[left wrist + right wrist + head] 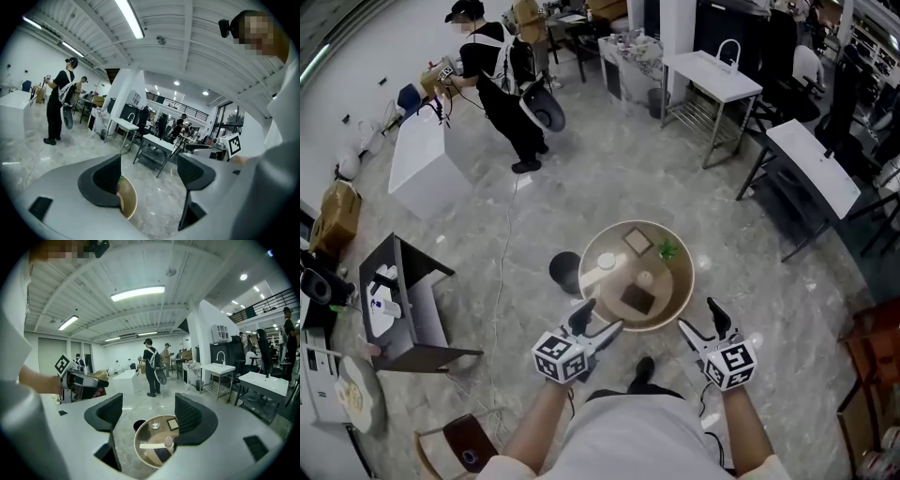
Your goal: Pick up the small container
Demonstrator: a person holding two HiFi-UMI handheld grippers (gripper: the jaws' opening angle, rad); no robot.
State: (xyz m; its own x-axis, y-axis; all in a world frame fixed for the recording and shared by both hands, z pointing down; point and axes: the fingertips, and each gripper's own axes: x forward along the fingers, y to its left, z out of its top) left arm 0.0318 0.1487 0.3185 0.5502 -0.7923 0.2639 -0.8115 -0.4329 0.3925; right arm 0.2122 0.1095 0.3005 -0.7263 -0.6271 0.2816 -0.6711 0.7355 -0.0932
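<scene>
The small container (pixel 645 278), a pale little pot, stands upright near the middle of the round table (pixel 680 292), apart from both tools. The left gripper (pixel 596 322) and the right gripper (pixel 702 322) hover at the table's near rim, one to each side, each with its jaws spread fairly wide and nothing between the pads (the right gripper view frames the tabletop in its gap, the left one mostly floor and a sliver of rim). A dark square pad (pixel 637 300) lies flat between the container and the near edge. A white dish (pixel 607 262), a framed square (pixel 637 242) and a small green plant (pixel 668 249) sit on the table's far half. A black round object (pixel 565 270) stands on the floor just beside the table's left. Farther off, a person in black (pixel 502 89) stands by a white block (pixel 422 164), with white tables (pixel 712 75) to the right.
</scene>
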